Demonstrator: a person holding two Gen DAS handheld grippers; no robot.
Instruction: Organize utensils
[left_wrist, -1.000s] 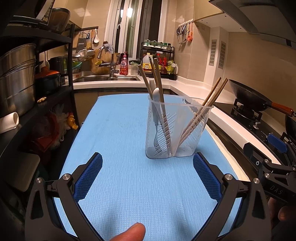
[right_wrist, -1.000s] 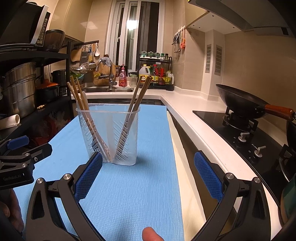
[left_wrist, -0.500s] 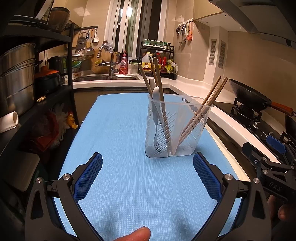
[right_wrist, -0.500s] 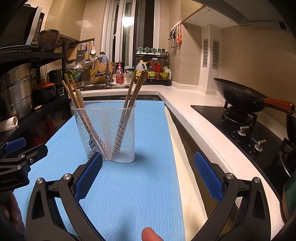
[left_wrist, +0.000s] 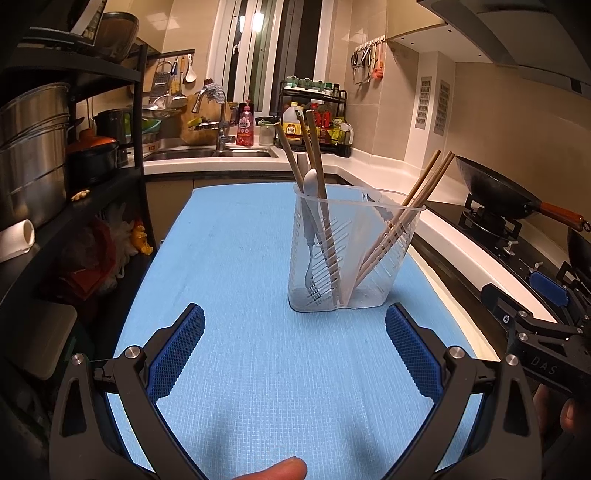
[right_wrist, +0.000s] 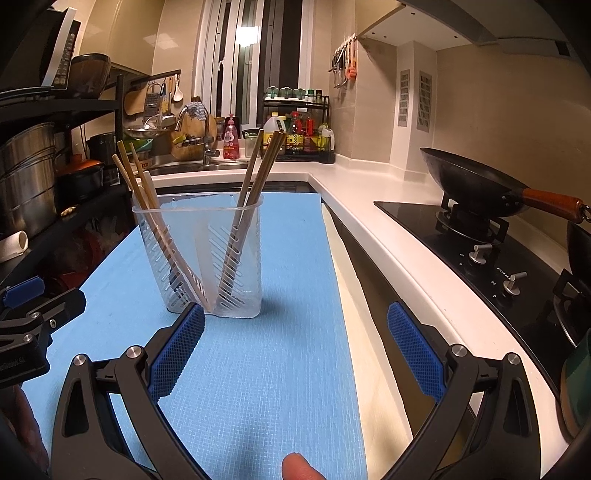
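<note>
A clear plastic utensil holder (left_wrist: 354, 254) stands upright on the blue mat (left_wrist: 240, 295). Its left compartment holds wooden chopsticks (left_wrist: 314, 162) and a grey-handled fork (left_wrist: 309, 221). Its right compartment holds more wooden chopsticks (left_wrist: 413, 206). My left gripper (left_wrist: 295, 350) is open and empty, a short way in front of the holder. In the right wrist view the holder (right_wrist: 207, 258) stands ahead and to the left, with chopsticks (right_wrist: 258, 173) leaning out. My right gripper (right_wrist: 295, 354) is open and empty, its left pad (right_wrist: 177, 350) near the holder's base.
A black wok (right_wrist: 472, 188) sits on the gas hob (right_wrist: 480, 251) at the right. A white counter (right_wrist: 388, 236) runs beside the mat. A shelf rack with steel pots (left_wrist: 29, 155) stands at the left. The sink and tap (left_wrist: 218, 122) are at the back.
Both grippers have drifted slightly, and the holder sits a little differently in each view. Both stay open and empty. Nothing was picked up or put down.
</note>
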